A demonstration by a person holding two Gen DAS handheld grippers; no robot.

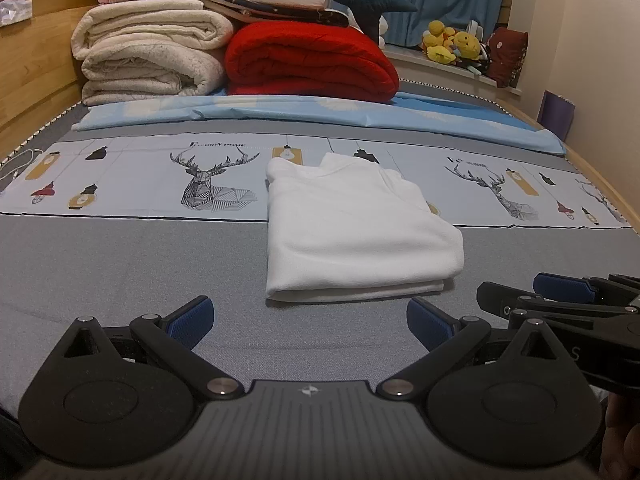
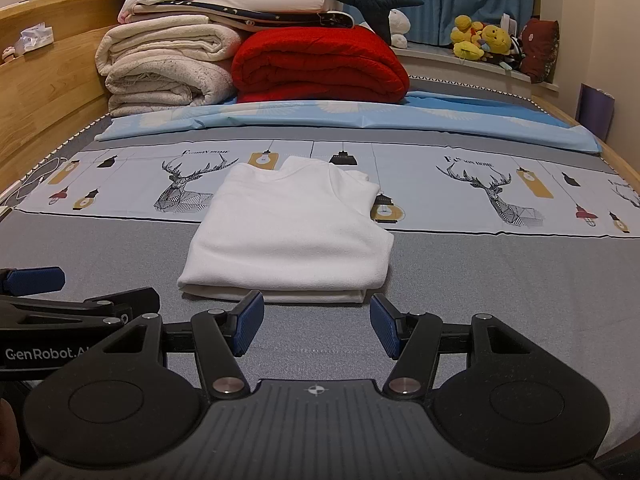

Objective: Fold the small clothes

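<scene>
Two grippers hover low over the near part of the bed, side by side. The left gripper [image 1: 310, 322] has its blue pads spread wide with nothing between them, and the right gripper [image 2: 317, 324] is likewise open and empty, its pads just short of the folded cloth. Just beyond them lies the white garment [image 2: 290, 236], folded into a neat, stacked rectangle with layered edges along its near side and a collar-like notch at the far end. It rests flat on the bed sheet [image 2: 500, 276], half on the plain grey band and half on the pale strip printed with deer and lamps. Grey sheet lies bare to either side of it. Farther back sit a red blanket [image 2: 320, 66] and a cream blanket [image 2: 168, 68], well apart from the garment, against the wooden headboard [image 2: 44, 80].
</scene>
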